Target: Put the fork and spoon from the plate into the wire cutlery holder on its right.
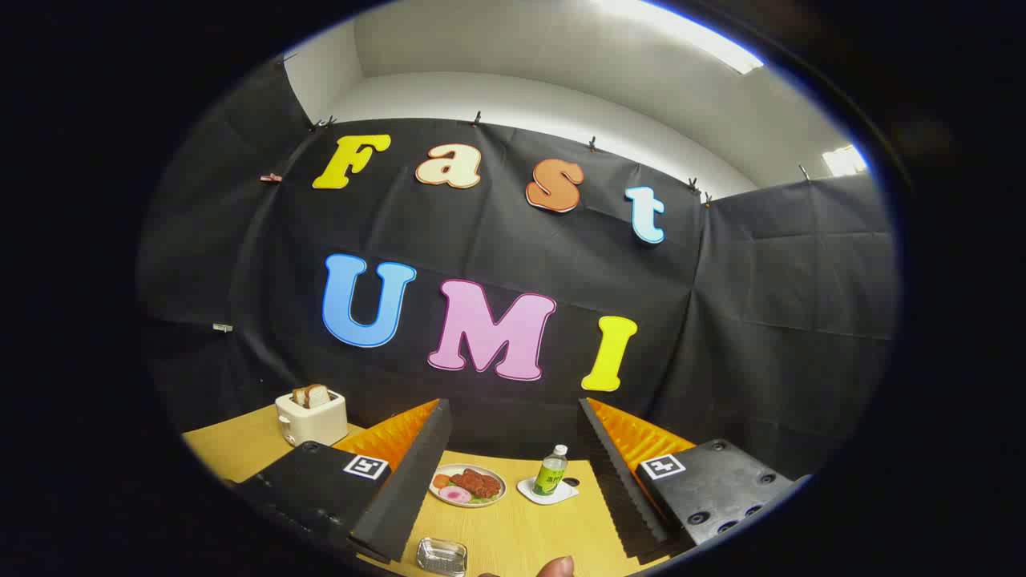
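Fingertip [556, 567] of a person nearest, low between claw fingers, beside small glass dish [442, 556]. Claw [513, 449] held high, fingers wide apart, gripping nothing. Beyond them on wooden table [513, 529]: plate [468, 485] w/ food, just ahead btw fingers; green bottle [551, 471] on white coaster to its right; toaster [312, 417] beyond left finger. Step, by judgement: approach not yet begun. Fork, spoon, wire holder: can't make out from up here. Next move needs claw tipped down toward plate to find cutlery.
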A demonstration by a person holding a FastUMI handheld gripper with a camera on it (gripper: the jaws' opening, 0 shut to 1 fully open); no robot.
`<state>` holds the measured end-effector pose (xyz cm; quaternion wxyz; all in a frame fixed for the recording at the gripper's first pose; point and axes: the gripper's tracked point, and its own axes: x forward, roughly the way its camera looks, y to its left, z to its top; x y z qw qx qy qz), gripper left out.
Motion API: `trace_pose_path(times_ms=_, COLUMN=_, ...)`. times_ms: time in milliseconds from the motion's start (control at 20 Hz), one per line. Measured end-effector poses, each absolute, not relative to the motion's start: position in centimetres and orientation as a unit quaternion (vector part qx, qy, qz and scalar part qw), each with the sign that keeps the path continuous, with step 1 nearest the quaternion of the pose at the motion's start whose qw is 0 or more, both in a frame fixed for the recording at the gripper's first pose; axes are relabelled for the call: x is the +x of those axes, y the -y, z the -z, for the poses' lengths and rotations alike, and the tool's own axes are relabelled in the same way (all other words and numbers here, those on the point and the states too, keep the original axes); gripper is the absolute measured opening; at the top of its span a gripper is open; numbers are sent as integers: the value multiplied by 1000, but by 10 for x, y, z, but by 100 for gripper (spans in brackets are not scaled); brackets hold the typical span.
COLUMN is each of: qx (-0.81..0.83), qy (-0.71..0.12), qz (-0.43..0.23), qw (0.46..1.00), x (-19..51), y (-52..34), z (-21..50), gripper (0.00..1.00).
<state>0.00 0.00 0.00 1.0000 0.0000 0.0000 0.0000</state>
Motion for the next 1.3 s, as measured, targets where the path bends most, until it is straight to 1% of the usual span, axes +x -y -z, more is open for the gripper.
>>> trace_pose_path(times_ms=850, qx=-3, qy=5, qz=-6, qw=1000, x=0, y=-5, z=-2, gripper=98)
trace_pose_path(times_ms=950, qx=13, qy=-20, qz=-48, qw=999, x=-1, y=-32, z=10, gripper=97)
trace_pose_path(times_ms=1100, qx=38, qy=-111, qz=-133, qw=984, x=-20, y=-91, z=58, gripper=97)
trace_pose_path(times_ms=1200, qx=36, qy=-157, qz=-167, qw=973, x=-33, y=-124, z=87, gripper=96)
trace_pose_path(times_ms=1250, qx=29, qy=-177, qz=-178, qw=968, x=-37, y=-139, z=103, gripper=93)
trace_pose_path(times_ms=1300, qx=20, qy=-199, qz=-190, qw=961, x=-41, y=-155, z=124, gripper=91)
